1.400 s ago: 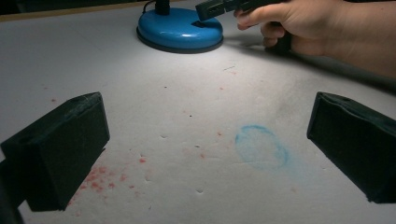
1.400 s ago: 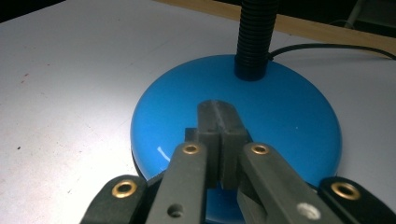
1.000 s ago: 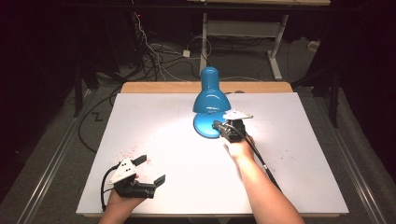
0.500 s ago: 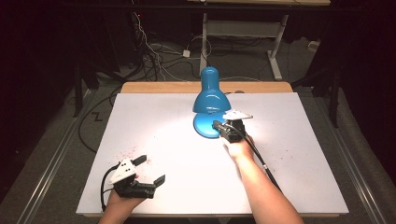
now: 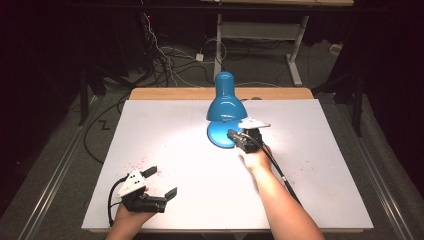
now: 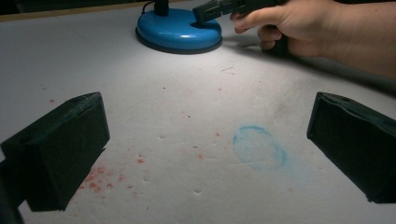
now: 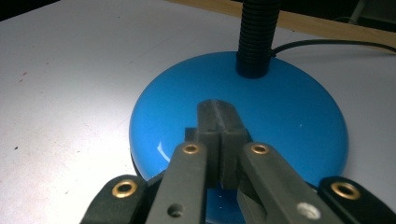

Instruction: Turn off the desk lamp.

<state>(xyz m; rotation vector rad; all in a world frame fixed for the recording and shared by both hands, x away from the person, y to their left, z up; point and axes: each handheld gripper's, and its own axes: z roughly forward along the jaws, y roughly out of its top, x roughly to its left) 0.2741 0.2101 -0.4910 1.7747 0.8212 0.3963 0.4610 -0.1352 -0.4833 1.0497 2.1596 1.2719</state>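
The right gripper (image 7: 219, 140) had its jaws pressed together with nothing between them, tips over the lamp's (image 5: 223, 107) round blue base (image 7: 243, 116). The left gripper (image 5: 159, 183) stood wide open, empty, near the table's (image 5: 175, 130) front-left corner. The lit lamp stood upright at the table's far middle.

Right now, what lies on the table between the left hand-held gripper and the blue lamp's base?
Only bare white table, marked by red specks and a faint blue ring, separates the left hand-held gripper from the lamp base, per its own view.
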